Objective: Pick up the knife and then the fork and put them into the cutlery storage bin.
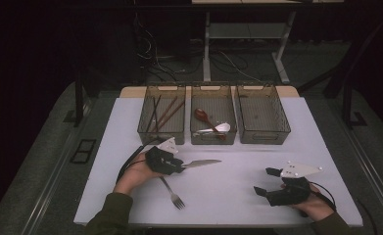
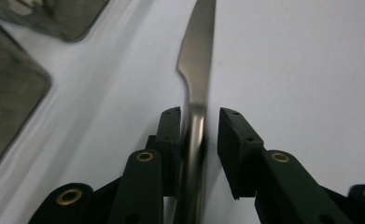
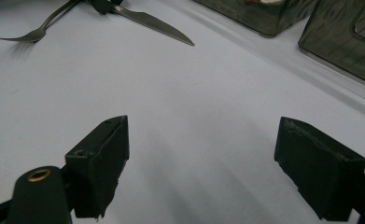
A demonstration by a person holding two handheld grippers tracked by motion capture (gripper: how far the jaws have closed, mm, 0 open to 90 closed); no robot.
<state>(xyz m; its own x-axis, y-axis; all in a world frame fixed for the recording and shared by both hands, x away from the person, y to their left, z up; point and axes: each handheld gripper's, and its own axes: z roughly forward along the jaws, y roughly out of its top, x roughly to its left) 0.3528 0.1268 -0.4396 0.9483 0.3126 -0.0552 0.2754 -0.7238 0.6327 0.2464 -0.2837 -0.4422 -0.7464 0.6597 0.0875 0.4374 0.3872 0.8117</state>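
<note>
Currently the left gripper (image 1: pixel 181 165) has a table knife (image 1: pixel 201 163) between its jaws. In the left gripper view the knife (image 2: pixel 196 70) runs up between the pads: the left pad lies against the handle, while a thin gap shows beside the right pad, so the jaws stand narrowly apart around it and I cannot tell whether they truly pinch it. Its blade points toward the right edge of the white surface (image 1: pixel 277 147), near the middle. A fork (image 1: pixel 172 193) lies just beside that gripper, tines toward the near edge. The right gripper (image 1: pixel 267 181) sits toward the near right corner, jaws spread wide around nothing, as the right gripper view (image 3: pixel 201 158) shows. Three bins (image 1: pixel 213 138) line the far edge. Bare surface lies between the two grippers and before the bins.
</note>
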